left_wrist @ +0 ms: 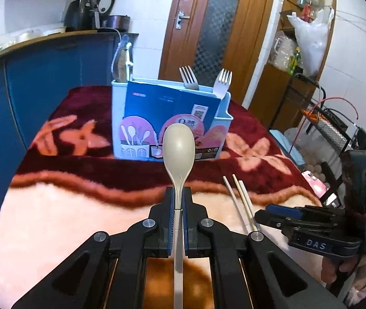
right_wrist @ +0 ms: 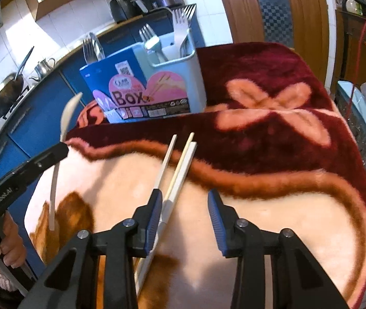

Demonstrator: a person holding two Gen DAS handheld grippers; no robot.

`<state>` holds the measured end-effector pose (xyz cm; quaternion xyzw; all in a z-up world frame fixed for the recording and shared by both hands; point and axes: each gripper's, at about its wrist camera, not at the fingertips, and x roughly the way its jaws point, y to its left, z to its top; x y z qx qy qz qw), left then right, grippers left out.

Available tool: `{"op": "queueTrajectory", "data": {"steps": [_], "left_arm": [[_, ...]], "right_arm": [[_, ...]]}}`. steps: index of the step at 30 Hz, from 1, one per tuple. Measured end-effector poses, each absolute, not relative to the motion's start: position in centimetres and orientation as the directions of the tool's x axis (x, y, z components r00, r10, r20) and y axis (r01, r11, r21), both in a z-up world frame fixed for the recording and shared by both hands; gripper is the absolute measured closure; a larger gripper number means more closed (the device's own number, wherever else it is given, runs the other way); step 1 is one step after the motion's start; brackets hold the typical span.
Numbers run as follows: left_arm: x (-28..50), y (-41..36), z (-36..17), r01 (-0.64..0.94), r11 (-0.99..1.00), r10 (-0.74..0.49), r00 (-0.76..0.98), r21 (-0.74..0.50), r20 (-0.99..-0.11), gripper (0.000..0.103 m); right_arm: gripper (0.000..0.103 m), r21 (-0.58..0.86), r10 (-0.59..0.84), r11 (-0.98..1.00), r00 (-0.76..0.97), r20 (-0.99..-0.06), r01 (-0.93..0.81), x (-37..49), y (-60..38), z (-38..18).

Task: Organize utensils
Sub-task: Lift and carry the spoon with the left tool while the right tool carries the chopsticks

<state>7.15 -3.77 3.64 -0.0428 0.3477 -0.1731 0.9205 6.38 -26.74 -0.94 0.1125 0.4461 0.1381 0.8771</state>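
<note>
- Covering the table, a floral fleece blanket [left_wrist: 54,219] carries a pale blue utensil holder [left_wrist: 119,118], well ahead, two forks [left_wrist: 188,78] standing inside.
- The left gripper [left_wrist: 178,200] pinches a beige spoon [left_wrist: 179,144] by its handle, bowl forward: I judge the carrying step, then lowering it into a compartment.
- The right gripper [right_wrist: 185,203] hangs spread over the chopsticks [right_wrist: 180,164]; its left finger hides part of them.

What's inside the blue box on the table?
The utensil holder has forks standing in it: a white plastic fork and metal forks. Only their tops show; the handles and anything lower down are hidden by its walls and the cardboard label.
</note>
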Motion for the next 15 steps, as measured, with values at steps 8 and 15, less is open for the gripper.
{"op": "queueTrajectory", "data": {"steps": [8,15], "left_arm": [[7.3,-1.8,3.3,0.292,0.923,-0.384,0.696,-0.250,-0.607,0.098],[7.1,-1.3,3.6,0.307,0.913,-0.407,0.701,-0.267,-0.586,0.098]], "right_arm": [[0.081,0.409,0.400,0.908,0.483,-0.779,-0.092,8.1,-27.4,-1.5],[0.091,0.500,0.478,0.864,0.427,-0.767,-0.069,9.5,-28.1,-1.8]]}}
